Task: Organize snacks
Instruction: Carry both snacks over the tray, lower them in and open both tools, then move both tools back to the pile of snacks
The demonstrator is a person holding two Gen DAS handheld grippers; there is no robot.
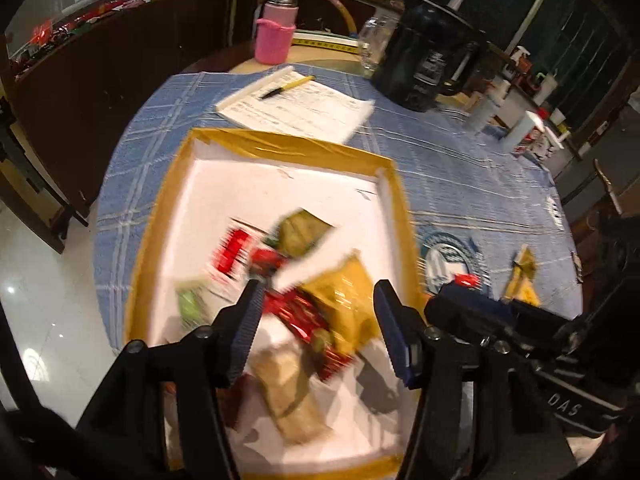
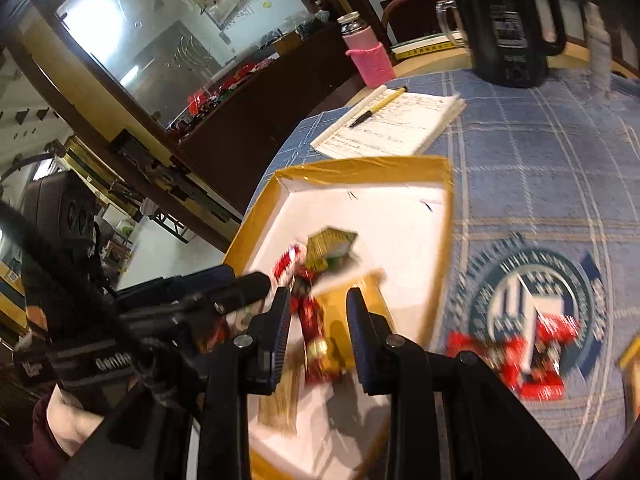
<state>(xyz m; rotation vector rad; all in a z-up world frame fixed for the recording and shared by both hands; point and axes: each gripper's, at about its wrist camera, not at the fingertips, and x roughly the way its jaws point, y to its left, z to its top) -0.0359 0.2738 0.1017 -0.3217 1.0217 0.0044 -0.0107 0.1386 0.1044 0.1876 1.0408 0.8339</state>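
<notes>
Blurred snack packets [image 1: 304, 300] piled in yellow-rimmed tray [image 1: 280, 142].

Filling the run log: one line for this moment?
left gripper: open | right gripper: open | both over tray | red snack on tablecloth

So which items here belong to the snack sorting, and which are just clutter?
Job:
tray
snack packets in the tray
red packet on the cloth
yellow packet on the cloth

Clutter:
papers
pen
pink bottle
black kettle
glass jar

Pink-sleeved flask [image 1: 276, 26] behind paper pad [image 1: 298, 106], pen [image 1: 286, 87] lying on pad; black jug [image 1: 426, 54] alongside; blue checked cloth [image 1: 472, 184].
</notes>
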